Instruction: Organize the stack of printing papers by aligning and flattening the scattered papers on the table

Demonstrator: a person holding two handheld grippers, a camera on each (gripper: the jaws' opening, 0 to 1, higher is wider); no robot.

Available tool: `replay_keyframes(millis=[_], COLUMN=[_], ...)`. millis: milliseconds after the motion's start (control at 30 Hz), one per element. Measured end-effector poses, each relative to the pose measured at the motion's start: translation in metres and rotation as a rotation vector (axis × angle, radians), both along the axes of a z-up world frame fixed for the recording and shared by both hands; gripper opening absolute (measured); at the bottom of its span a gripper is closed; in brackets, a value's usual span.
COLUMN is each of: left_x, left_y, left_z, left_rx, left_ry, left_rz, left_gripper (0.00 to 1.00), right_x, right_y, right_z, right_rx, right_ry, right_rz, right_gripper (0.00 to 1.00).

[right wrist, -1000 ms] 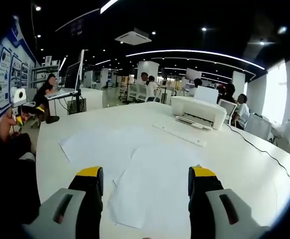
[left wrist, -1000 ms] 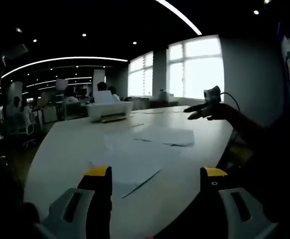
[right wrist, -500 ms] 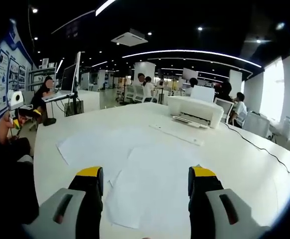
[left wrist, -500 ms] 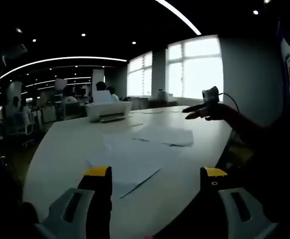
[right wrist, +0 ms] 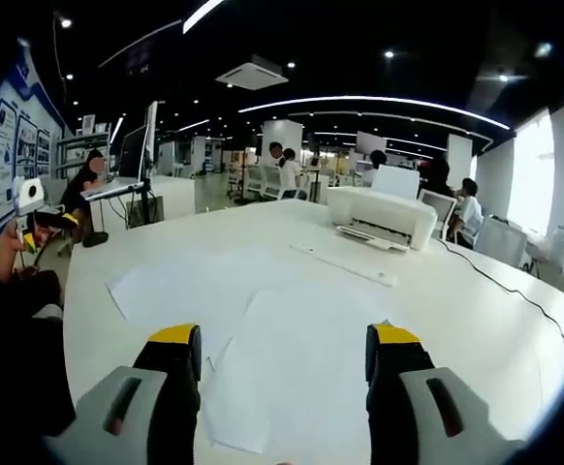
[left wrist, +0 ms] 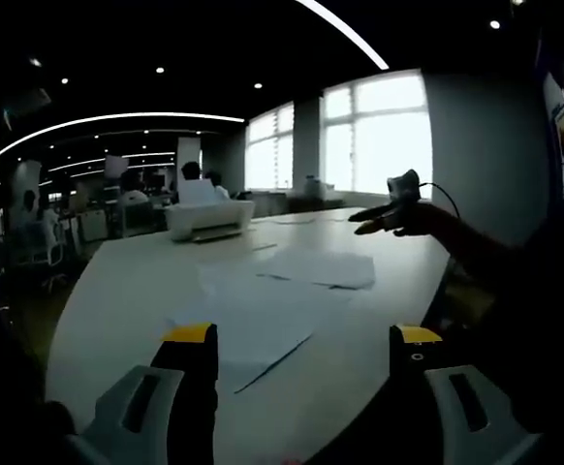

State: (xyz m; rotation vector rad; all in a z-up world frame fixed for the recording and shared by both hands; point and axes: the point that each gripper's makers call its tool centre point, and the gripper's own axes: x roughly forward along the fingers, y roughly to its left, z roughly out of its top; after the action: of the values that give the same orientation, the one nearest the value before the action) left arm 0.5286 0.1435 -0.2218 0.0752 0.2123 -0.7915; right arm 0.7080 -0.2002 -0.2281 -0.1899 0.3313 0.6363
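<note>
The left gripper (left wrist: 301, 339) is held apart, nothing between. The papers (right wrist: 263, 339) are seen scattered, overlapping, near the desk (right wrist: 476, 310) front edge; nothing is aligned yet. The right gripper (right wrist: 284, 349) is also held apart, empty.

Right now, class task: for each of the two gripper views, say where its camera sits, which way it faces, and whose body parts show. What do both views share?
Left gripper view: rides on the left gripper, open, facing across the white table toward bright windows; the right gripper and the person's arm enter from the right.
Right gripper view: rides on the right gripper, open, facing across the table toward the office interior; the left gripper shows at the left edge.
Shared: the scattered papers and the white printer.
</note>
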Motion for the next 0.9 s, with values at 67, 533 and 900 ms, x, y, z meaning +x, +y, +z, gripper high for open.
replay_keyframes(millis=[67, 533, 900], left_x=[0.001, 0.011, 0.014], left_y=[0.000, -0.007, -0.006], left_z=[0.003, 0.000, -0.003], left_rx=[-0.014, 0.002, 0.003], left_ry=[-0.005, 0.006, 0.011], left_rz=[0.006, -0.007, -0.014], left_gripper=[0.75, 0.75, 0.75], right_x=[0.001, 0.003, 0.013], right_y=[0.001, -0.006, -0.004], right_z=[-0.002, -0.010, 0.002], right_rx=[-0.004, 0.006, -0.009], right_ry=[0.005, 0.024, -0.005], right_rz=[0.004, 0.001, 0.008], right_gripper=[0.64, 0.63, 0.63])
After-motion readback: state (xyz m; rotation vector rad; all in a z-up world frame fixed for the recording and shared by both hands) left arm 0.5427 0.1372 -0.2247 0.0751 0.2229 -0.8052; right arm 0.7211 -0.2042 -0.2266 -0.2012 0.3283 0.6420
